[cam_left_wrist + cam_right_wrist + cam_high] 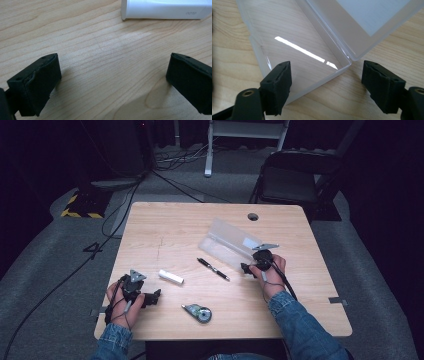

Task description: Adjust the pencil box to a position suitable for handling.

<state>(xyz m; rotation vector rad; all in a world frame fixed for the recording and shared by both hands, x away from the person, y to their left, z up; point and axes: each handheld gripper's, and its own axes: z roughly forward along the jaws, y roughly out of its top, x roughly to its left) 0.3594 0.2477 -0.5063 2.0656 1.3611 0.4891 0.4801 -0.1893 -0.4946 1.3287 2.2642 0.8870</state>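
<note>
— Clear plastic hinged case [294, 47] lies open mid-table; the right gripper [327, 82] is spread wide around its near corner.
— Left gripper [112, 82]?
— Spread too, short of the white cylindrical eraser [165, 10]. A nudge could roll it.
</note>
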